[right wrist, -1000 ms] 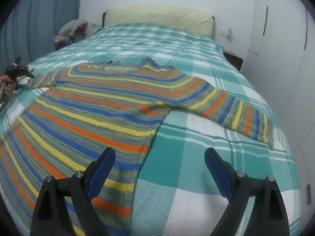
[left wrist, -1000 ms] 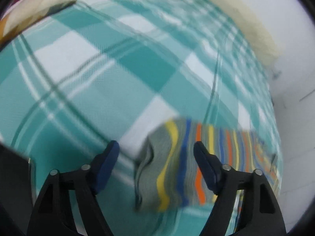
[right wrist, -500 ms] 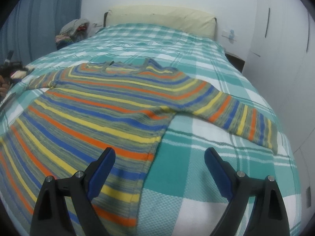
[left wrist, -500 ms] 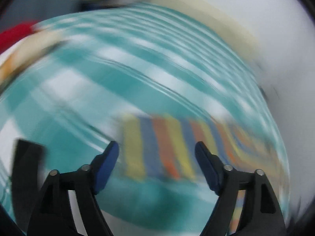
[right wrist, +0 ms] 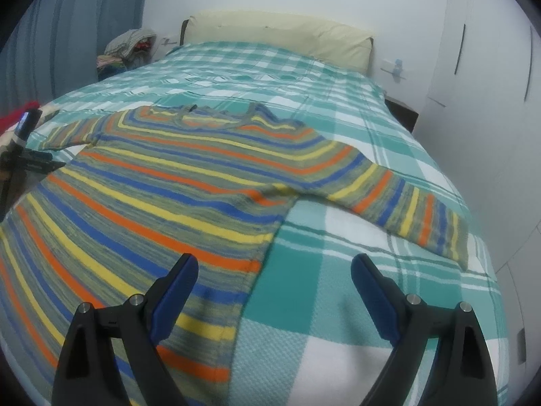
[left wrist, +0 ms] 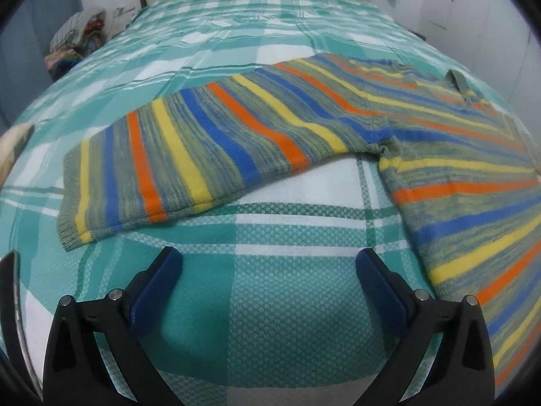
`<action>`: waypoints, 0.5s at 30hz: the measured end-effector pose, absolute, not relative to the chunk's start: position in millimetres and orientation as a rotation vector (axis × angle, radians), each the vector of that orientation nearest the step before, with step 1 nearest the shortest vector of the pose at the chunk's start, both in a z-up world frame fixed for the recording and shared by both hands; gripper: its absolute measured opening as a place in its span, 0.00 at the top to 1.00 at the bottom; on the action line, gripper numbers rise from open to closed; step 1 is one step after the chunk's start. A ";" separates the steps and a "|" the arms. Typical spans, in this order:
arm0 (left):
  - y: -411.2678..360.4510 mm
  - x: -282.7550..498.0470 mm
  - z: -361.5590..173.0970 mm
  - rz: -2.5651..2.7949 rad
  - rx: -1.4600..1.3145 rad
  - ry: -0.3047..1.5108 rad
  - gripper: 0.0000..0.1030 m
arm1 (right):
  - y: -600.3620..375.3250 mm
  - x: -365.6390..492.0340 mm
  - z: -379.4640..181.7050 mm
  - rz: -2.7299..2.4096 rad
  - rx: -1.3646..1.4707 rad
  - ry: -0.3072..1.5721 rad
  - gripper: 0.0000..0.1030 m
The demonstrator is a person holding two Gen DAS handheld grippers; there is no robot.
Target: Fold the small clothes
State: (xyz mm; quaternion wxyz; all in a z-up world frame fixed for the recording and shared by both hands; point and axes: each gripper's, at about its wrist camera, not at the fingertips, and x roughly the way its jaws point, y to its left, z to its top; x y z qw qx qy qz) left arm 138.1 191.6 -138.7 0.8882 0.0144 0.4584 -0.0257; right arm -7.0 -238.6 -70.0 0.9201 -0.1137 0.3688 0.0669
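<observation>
A small striped sweater (right wrist: pixel 162 196), grey-green with blue, orange and yellow bands, lies spread flat on the bed. In the left wrist view its left sleeve (left wrist: pixel 189 155) stretches out flat, with the body (left wrist: pixel 473 196) to the right. My left gripper (left wrist: pixel 268 264) is open and empty, just short of that sleeve. My right gripper (right wrist: pixel 274 270) is open and empty above the sweater's right side edge, with the right sleeve (right wrist: pixel 405 209) ahead to the right. The left gripper also shows at the left edge of the right wrist view (right wrist: pixel 23 155).
The bed carries a teal and white checked cover (right wrist: pixel 338 270). A cream pillow (right wrist: pixel 280 37) lies at the head. A pile of clothes (right wrist: pixel 125 50) sits at the far left by a blue curtain. White wardrobe doors (right wrist: pixel 490 67) stand on the right.
My left gripper has swung round and pulled back from the sleeve cuff, now viewing the whole sleeve and body. My right gripper has edged slightly forward over the sweater's side.
</observation>
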 end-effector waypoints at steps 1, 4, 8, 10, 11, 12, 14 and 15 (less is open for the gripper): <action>190.2 138.3 -138.5 -0.050 0.038 0.952 0.00 | -239.8 -8.0 -70.2 0.131 -0.236 0.763 0.12; 194.1 135.7 -138.0 -0.051 0.034 0.952 0.00 | -247.4 -11.9 -68.7 0.107 -0.230 0.763 0.12; 193.3 138.8 -137.6 -0.050 0.036 0.952 0.00 | -251.8 -8.7 -62.8 0.059 -0.193 0.732 0.12; 193.3 139.9 -137.7 -0.050 0.037 0.952 0.00 | -253.6 -6.8 -59.6 0.030 -0.151 0.723 0.12; 193.3 139.7 -137.4 -0.050 0.037 0.953 0.00 | -254.5 -6.3 -58.3 0.019 -0.135 0.722 0.12; 192.5 135.0 -138.8 -0.051 0.038 0.952 0.00 | -255.6 -7.6 -56.8 0.002 -0.118 0.720 0.12; 192.3 135.2 -138.7 -0.051 0.038 0.952 0.00 | -257.4 -13.0 -53.2 -0.029 -0.112 0.705 0.12; 192.4 135.4 -138.6 -0.051 0.038 0.952 0.00 | -258.3 -16.2 -51.7 -0.047 -0.121 0.695 0.12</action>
